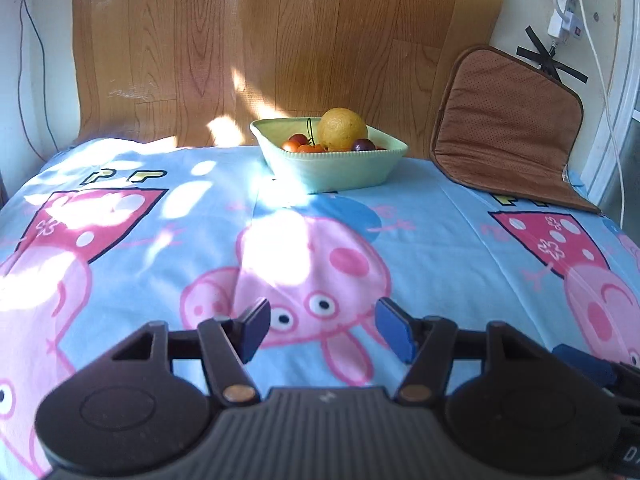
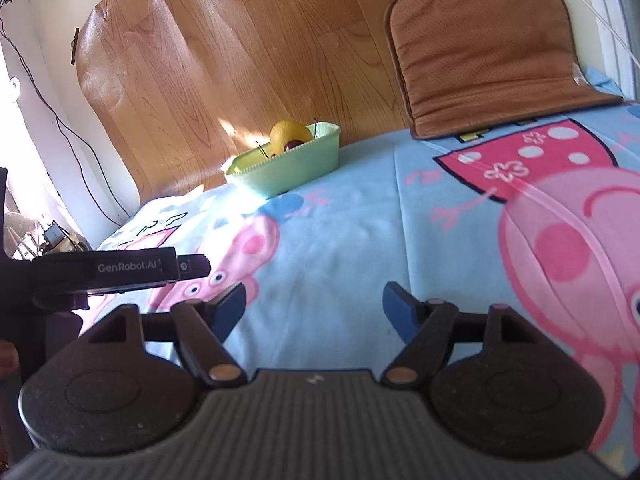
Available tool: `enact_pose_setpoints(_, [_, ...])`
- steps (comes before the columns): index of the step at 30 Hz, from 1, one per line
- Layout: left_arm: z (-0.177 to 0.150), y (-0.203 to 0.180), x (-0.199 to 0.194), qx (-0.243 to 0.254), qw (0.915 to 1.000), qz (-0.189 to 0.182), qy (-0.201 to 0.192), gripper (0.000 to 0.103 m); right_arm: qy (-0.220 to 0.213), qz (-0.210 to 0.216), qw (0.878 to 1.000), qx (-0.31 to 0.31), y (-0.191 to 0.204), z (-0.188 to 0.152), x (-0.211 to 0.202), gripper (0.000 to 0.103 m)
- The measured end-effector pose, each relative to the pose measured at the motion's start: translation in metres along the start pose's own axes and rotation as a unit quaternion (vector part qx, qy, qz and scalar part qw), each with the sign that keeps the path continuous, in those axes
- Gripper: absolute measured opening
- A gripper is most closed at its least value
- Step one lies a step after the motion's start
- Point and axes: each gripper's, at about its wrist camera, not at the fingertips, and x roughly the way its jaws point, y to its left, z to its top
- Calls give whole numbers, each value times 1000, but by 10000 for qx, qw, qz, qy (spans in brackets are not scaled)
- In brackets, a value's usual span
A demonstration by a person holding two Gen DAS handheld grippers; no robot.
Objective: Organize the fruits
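Fruit sat in the bowl; both grippers were empty and well short of it.

Left wrist view: the left gripper (image 1: 322,330) hung over the sheet (image 1: 440,240) with jaws spread, the bowl (image 1: 330,164) far ahead holding an orange (image 1: 342,134) and small fruits (image 1: 298,145). Right wrist view: the right gripper (image 2: 314,310) was likewise spread, the bowl (image 2: 286,164) far ahead to its left, a cushion (image 2: 484,52) to the right.

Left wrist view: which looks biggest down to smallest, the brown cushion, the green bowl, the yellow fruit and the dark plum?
1. brown cushion
2. green bowl
3. yellow fruit
4. dark plum
All sit about equally far away, so this ranking seems reliable.
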Motion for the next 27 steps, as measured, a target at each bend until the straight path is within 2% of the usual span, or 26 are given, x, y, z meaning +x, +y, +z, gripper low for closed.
enact_pose_setpoints(1, [-7,-2,-8,24,10000,54,-36,65,38,5,10000,-16,2,-5,-5,82])
enact_pose_setpoints(4, [-22,-7,-28,158,9994,255,-180,90,103,10,9998,-171,9,-13,-15,84])
enact_pose_setpoints(8, [-33,-16,-53,252,9979,431,-416,98,-21,142,9998,-149,15,-18,-28,92])
enact_pose_setpoints(13, [-41,-19,-69,255,9970,529,-500,103,-117,116,9992,-358,22,-23,-44,93])
enact_pose_setpoints(22, [-46,-21,-76,262,9970,565,-466,103,8,76,9996,-275,21,-25,-50,96])
enact_pose_setpoints(27, [-47,-18,-76,286,9957,739,-474,103,75,26,9999,-154,19,-26,-49,98])
